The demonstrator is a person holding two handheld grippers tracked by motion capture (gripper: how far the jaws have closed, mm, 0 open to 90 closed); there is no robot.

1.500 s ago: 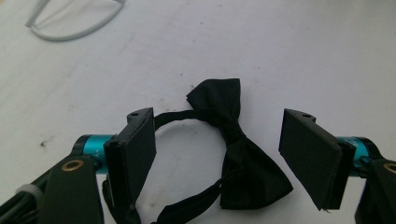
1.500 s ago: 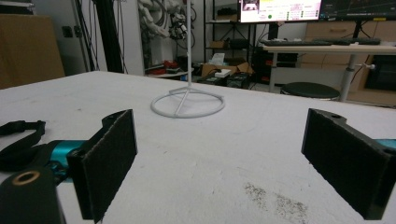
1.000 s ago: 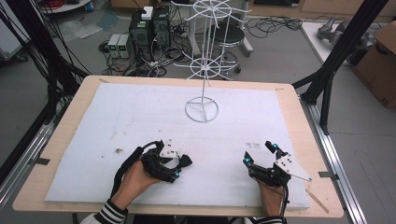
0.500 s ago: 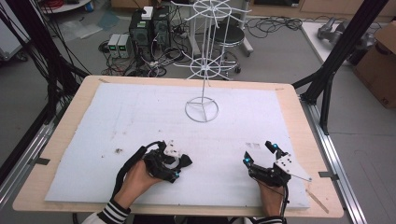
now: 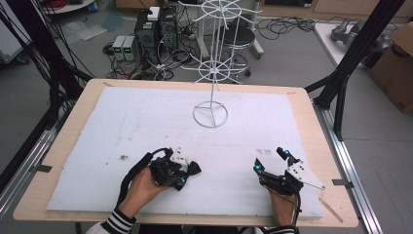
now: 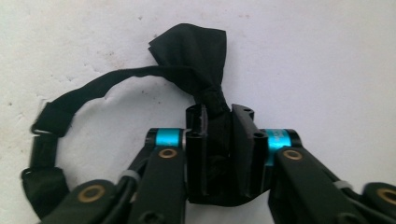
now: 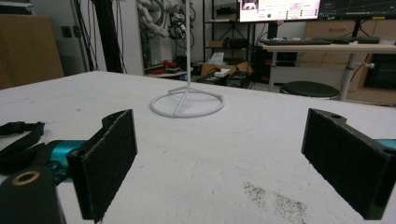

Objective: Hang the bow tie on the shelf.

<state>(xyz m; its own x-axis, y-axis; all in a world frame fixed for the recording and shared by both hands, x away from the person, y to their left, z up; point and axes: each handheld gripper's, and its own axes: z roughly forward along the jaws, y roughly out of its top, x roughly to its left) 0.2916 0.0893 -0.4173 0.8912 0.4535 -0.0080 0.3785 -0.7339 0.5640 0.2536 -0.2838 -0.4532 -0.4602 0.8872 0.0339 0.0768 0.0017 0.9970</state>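
A black bow tie with a thin neck strap lies on the white foam board. My left gripper is shut on one wing of the bow, right beside the knot; the other wing fans out beyond the jaws. From above, the left gripper sits near the board's front with the bow tie at its tip. My right gripper rests at the front right, open, with nothing between its pads. A white wire stand stands at the board's middle back.
The stand's ring base is straight ahead of the right gripper. The wooden table edges the board. Black frame posts, cables and equipment boxes stand on the floor behind. Dark specks mark the board.
My left gripper has shifted slightly to the right with the bow tie in it. The right gripper has stayed still.
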